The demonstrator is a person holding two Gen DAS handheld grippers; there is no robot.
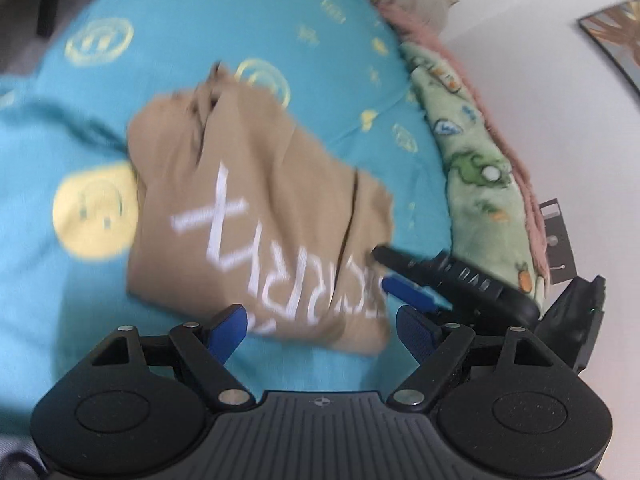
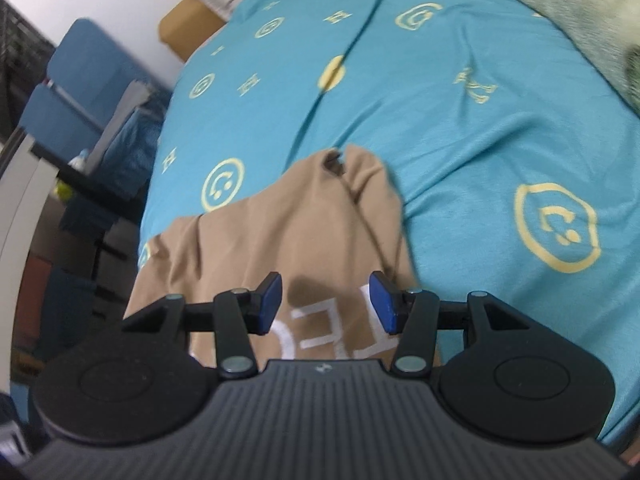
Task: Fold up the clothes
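Broadly, a bed covered by a turquoise sheet [image 1: 280, 12] with yellow smiley faces and letter marks fills both views. Along its far edge in the left wrist view lies a green blanket [image 1: 472, 160] printed with small cartoon animals, with a strip of pink fleece [image 1: 516, 160] beside it against the white wall [image 1: 540, 60]. In the right wrist view a blue chair [image 2: 84, 80] stands off the left side of the bed, near a brown headboard corner [image 2: 184, 28].

On the sheet lies a tan shirt [image 1: 248, 208], partly folded and rumpled, with large white letters across it; its collar end points away from both cameras.

The left gripper [image 1: 322, 334] has its blue-padded fingers spread wide. They hang just over the near edge of the shirt with nothing between the pads, and the picture is blurred.

The right gripper [image 2: 326, 304] stands about half open over the lettered part of the shirt. Its pads [image 2: 382, 300] sit apart with only cloth below them, and no fold is pinched. In the left wrist view this same tool reaches in from the right, its tips at the shirt's right edge; whether they touch the cloth I cannot tell.
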